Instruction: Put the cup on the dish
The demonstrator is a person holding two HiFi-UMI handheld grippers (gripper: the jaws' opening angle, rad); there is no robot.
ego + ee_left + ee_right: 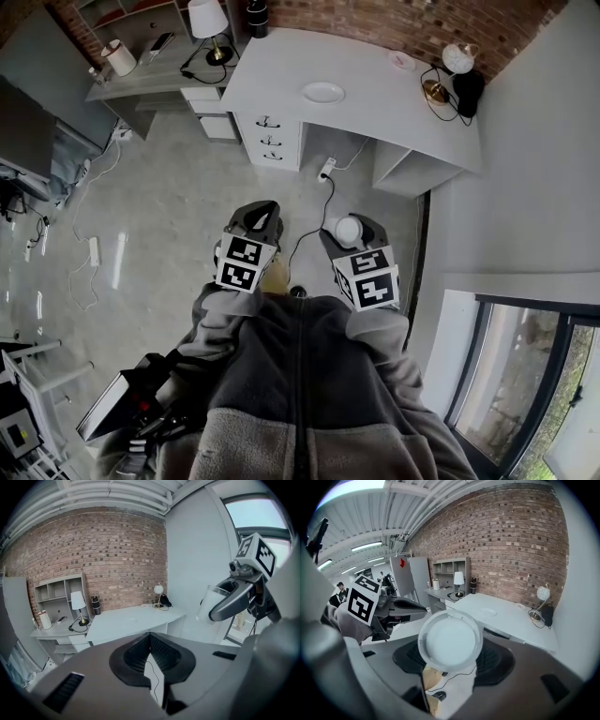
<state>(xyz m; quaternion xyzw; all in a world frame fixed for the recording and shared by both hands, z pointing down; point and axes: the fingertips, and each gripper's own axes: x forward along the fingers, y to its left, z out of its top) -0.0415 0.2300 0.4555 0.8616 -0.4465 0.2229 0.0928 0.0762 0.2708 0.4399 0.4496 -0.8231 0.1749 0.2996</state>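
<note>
Near the middle of the head view, just above the grey fleece sleeves (225, 314): both tongs held side by side close to the chest, pointing toward twelve o'clock and the white desk (375, 112); left gripper (260, 212) at about nine o'clock of the right gripper (351, 225), near but apart; marker cubes (240, 262) turned up at the camera.

In the left gripper view, tips brought together with only a thin slit behind them, gripping nothing. In the right gripper view, jaws spread wide and clamped on the sides of the translucent cup (450, 640), round end toward the lens, carried in the air above the floor (169, 206); same cup glimpsed at two o'clock in the left gripper view, pinched in the other tong.

Far off at twelve o'clock, well apart from the cup, the white dish (322, 92) lying flat on the desk.

Hands hidden under cubes and sleeves; cup mostly covered by the jaws from above; impossible to tell whether mouth or base faces the lens; dish hard to pick out in the left gripper view.
</note>
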